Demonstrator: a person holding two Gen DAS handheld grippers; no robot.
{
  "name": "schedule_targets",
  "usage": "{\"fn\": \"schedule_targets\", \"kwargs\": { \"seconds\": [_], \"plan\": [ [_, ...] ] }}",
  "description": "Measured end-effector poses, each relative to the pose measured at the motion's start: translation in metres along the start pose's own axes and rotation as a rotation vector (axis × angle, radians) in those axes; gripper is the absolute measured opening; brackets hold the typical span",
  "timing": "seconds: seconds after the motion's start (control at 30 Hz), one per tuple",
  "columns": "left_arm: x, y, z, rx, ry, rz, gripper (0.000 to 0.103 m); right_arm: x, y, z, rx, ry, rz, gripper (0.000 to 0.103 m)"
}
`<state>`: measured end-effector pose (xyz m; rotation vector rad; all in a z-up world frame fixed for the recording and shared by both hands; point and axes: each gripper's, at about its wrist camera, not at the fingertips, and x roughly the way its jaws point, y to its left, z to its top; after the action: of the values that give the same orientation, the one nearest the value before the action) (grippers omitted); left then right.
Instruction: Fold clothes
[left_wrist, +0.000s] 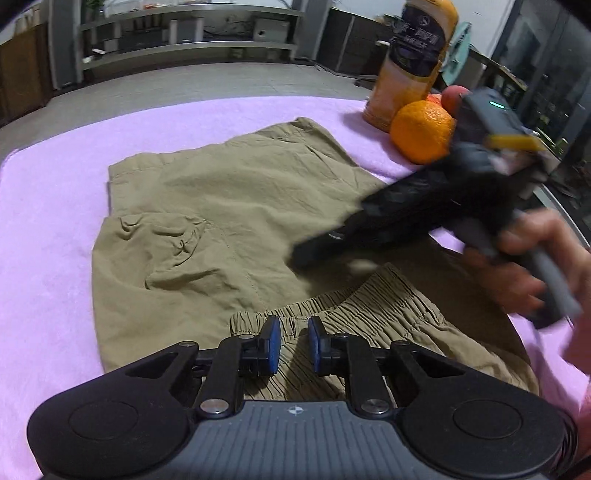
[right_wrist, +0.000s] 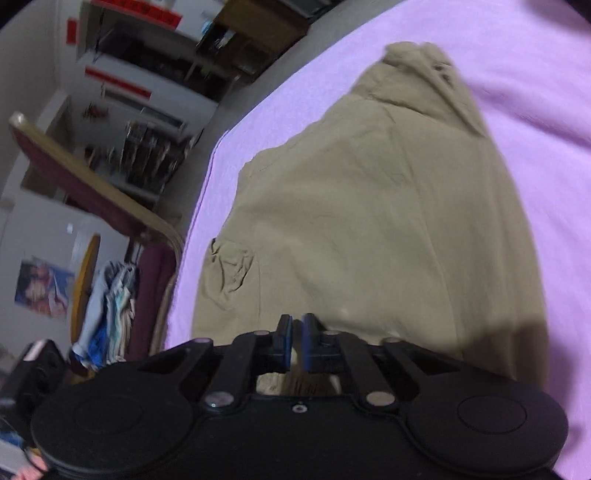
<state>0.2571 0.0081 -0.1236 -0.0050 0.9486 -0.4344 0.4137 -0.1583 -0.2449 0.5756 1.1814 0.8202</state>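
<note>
Khaki shorts (left_wrist: 221, 206) lie spread on a pink cloth (left_wrist: 55, 221); the right wrist view shows the shorts (right_wrist: 369, 221) too. Their elastic waistband (left_wrist: 369, 299) is folded over at the near edge. My left gripper (left_wrist: 294, 341) sits at this waistband, and its blue pads (left_wrist: 274, 343) are close together with the gathered fabric between them. A hand (left_wrist: 535, 258) holds my right gripper (left_wrist: 306, 254), which is blurred and hangs over the middle of the shorts. In its own view the right gripper (right_wrist: 296, 339) has its pads nearly touching, with nothing seen between them.
An orange (left_wrist: 421, 131), a red fruit (left_wrist: 452, 98) and a tall orange bottle (left_wrist: 410, 59) stand at the far right of the pink cloth. Beyond the cloth's left edge (right_wrist: 207, 192) are a chair (right_wrist: 92, 192) and hanging clothes (right_wrist: 107, 314).
</note>
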Motion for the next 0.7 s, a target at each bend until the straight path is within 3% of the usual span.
{"fn": "schedule_targets", "kwargs": {
  "seconds": [0.07,0.2,0.27,0.3,0.37,0.4,0.47,0.57,0.7],
  "plan": [
    [0.000,0.003,0.000,-0.010,0.000,-0.011,0.016,0.002,-0.005,0.018,-0.003,-0.096,-0.024,0.000],
    [-0.002,0.000,0.000,0.001,0.000,-0.006,0.016,-0.017,-0.022,0.044,0.080,-0.411,-0.183,0.000],
    [-0.005,-0.003,0.002,0.010,-0.001,-0.004,0.016,-0.029,-0.025,0.043,0.117,-0.474,-0.192,0.003],
    [-0.008,-0.004,0.003,0.015,-0.003,-0.005,0.014,-0.036,-0.023,0.039,0.111,-0.484,-0.194,0.005],
    [-0.022,-0.004,0.009,0.004,-0.072,-0.034,0.015,-0.047,-0.015,0.029,0.066,-0.477,-0.201,0.021],
    [-0.029,-0.003,0.011,-0.002,-0.110,-0.050,0.017,-0.051,-0.013,0.026,0.054,-0.460,-0.189,0.023],
    [-0.037,0.000,0.020,-0.012,-0.190,-0.002,0.023,-0.058,-0.009,0.021,0.032,-0.426,-0.166,0.024],
    [-0.018,0.018,0.033,-0.082,-0.186,0.135,0.019,-0.069,-0.003,0.014,-0.002,-0.376,-0.131,0.024],
    [0.018,0.055,0.042,-0.176,-0.149,0.203,0.014,-0.062,-0.010,0.009,-0.004,-0.235,-0.035,0.024]
  ]
}}
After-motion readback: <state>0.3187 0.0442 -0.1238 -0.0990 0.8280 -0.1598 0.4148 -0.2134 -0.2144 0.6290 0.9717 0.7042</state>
